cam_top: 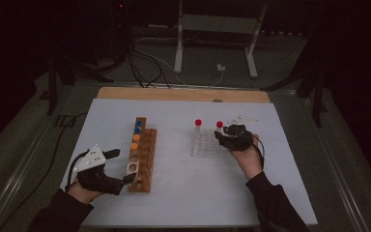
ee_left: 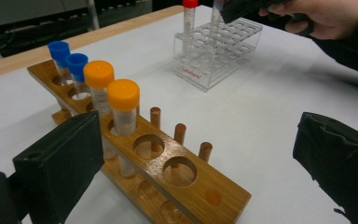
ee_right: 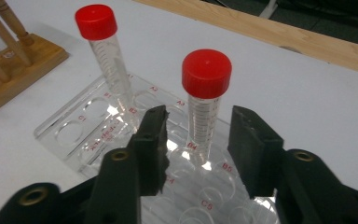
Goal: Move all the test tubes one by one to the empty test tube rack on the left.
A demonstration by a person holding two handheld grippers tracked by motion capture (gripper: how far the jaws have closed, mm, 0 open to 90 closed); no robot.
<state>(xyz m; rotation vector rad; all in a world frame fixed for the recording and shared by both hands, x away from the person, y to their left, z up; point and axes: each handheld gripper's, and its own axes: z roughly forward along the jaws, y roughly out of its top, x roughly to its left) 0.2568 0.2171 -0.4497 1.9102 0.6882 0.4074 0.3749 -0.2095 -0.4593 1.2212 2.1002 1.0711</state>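
Right gripper view shows the right gripper (ee_right: 198, 140) with fingers (ee_right: 151, 140) apart around a red-capped tube (ee_right: 204, 107) standing in the clear rack (ee_right: 70, 133), not yet gripped. Left gripper (ee_left: 191, 168) hangs open by the wooden rack (ee_left: 186, 175).

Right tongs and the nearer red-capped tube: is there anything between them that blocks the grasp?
Nothing visible does. The tube stands upright in the clear rack, already between the two pads of the right tongs, with a small gap on each side. The other red tube stands farther back.
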